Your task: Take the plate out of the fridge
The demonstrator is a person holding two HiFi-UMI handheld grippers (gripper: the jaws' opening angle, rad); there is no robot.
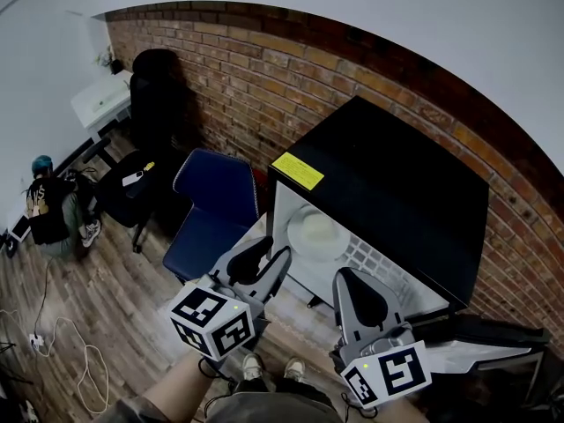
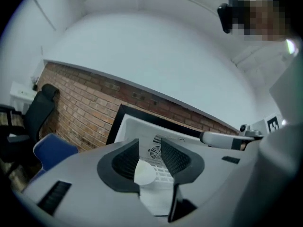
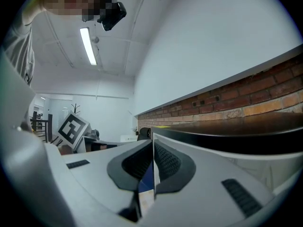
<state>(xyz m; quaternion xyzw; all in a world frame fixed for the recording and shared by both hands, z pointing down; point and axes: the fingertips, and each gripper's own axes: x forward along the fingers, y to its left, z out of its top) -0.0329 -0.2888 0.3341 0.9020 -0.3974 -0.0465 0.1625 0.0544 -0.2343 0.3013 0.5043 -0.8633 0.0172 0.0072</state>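
Observation:
A small black fridge (image 1: 397, 192) stands open against the brick wall, with its door (image 1: 493, 342) swung out at the lower right. Inside it, a white plate (image 1: 317, 232) rests on the wire shelf. My left gripper (image 1: 269, 256) is open just in front of the fridge opening, holding nothing. In the left gripper view the plate (image 2: 143, 173) shows through the gap of that gripper (image 2: 150, 143), further in and untouched. My right gripper (image 1: 345, 278) hangs shut and empty by the opening's lower edge. In the right gripper view its jaws (image 3: 152, 148) meet, with the fridge (image 3: 236, 136) at the right.
A blue chair (image 1: 211, 210) stands directly left of the fridge, with a black office chair (image 1: 154, 104) and a white desk (image 1: 101, 100) behind it. A person (image 1: 48, 205) sits on the wooden floor at far left. Cables (image 1: 62, 351) trail across the floor.

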